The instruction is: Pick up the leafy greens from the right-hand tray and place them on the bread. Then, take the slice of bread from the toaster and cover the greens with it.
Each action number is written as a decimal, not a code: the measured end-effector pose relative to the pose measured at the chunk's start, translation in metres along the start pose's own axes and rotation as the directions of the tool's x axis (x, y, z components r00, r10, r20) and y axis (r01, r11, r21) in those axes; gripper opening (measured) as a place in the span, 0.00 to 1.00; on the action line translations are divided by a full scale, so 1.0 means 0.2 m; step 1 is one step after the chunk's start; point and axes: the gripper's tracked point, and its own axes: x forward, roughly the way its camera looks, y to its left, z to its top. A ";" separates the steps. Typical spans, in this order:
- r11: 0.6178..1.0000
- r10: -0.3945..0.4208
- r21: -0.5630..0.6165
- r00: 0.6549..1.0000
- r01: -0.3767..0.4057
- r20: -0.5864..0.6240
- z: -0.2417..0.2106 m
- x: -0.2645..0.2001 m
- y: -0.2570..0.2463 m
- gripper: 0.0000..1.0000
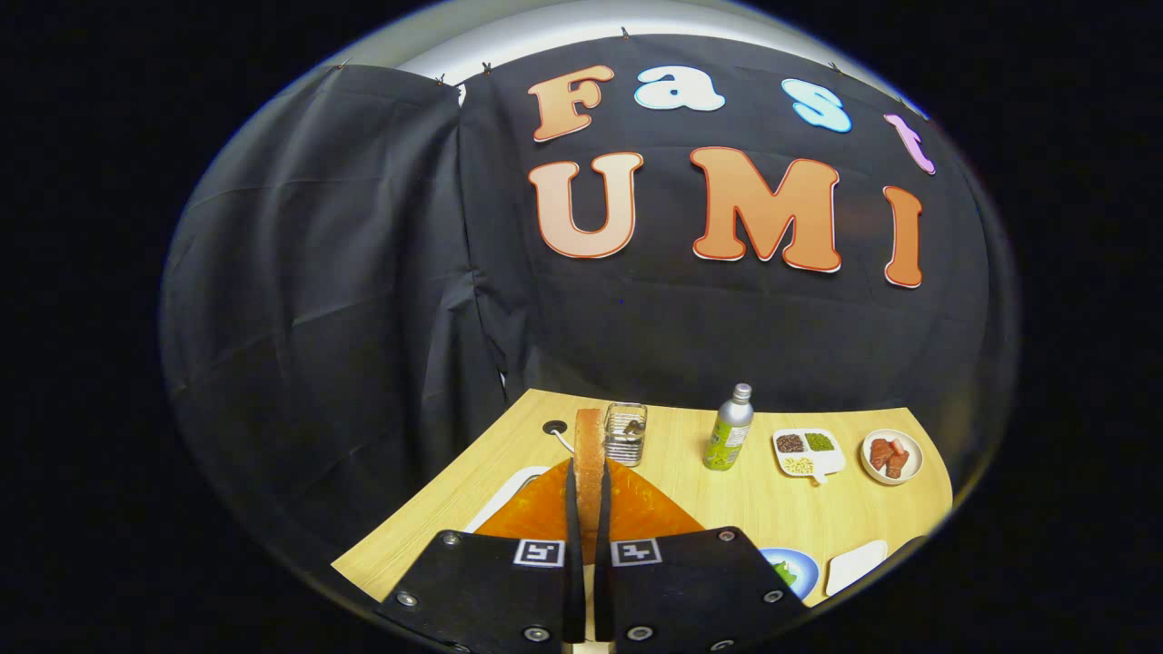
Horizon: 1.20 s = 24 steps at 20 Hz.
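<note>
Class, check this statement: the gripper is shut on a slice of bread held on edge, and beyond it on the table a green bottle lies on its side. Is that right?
Not quite. In the gripper view, the gripper is shut on the bread slice, held on edge, but the green bottle on the table beyond stands upright, cap on top; it does not lie on its side.

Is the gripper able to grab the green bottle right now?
Probably not yet. The gripper is already shut on the bread slice, held upright on edge between its fingers. The green bottle stands free on the table, beyond and to the right.
</note>
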 end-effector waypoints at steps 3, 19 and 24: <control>1.000 -0.024 0.014 1.000 0.024 -0.011 -0.04 -0.05 -0.11 0.04; 0.996 -0.085 0.013 0.993 0.086 -0.086 -0.32 -0.23 -0.49 0.04; 0.995 -0.088 0.038 0.988 0.094 -0.128 -0.44 -0.25 -0.58 0.04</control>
